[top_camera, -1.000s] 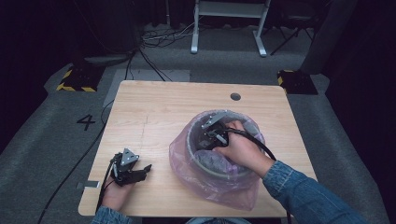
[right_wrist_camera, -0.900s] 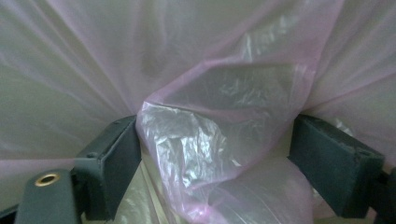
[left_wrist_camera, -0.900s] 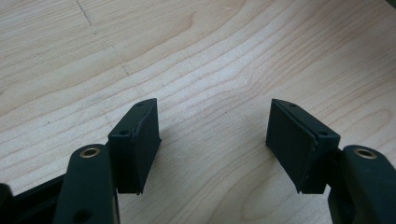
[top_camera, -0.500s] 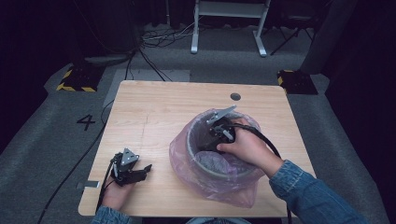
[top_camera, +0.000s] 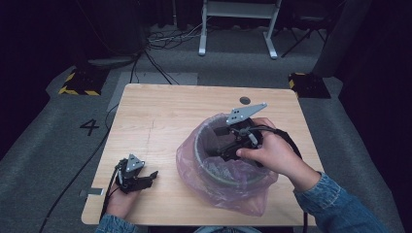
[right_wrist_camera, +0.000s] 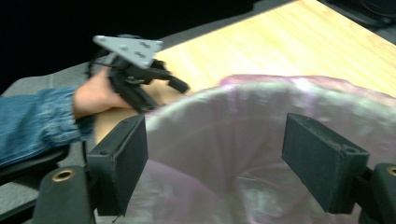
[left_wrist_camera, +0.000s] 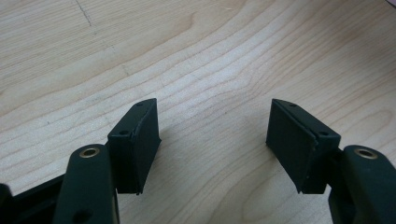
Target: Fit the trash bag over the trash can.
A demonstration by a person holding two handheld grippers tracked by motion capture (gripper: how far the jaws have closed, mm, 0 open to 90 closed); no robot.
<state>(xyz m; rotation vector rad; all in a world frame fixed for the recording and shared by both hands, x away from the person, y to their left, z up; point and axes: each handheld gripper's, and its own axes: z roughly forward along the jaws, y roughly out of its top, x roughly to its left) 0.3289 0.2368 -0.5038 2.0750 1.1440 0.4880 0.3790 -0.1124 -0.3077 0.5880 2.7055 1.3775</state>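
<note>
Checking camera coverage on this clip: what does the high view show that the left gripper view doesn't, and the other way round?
High view: the right gripper, jaws open, over the bin lined with a purple bag, plus the left gripper's body and hand. Left gripper view: its open pads up close, nothing between them, and the wood grain. Both: the wooden table and the left gripper.

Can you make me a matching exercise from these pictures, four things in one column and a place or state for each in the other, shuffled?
1. left gripper
2. right gripper
3. pink bag
4. dark round spot

A. lines the grey bin
B. jaws open over the bin's mouth
C. on the table near its far edge
D. jaws open, low over bare wood

Pairs: 1-D, 2-B, 3-A, 4-C
</note>
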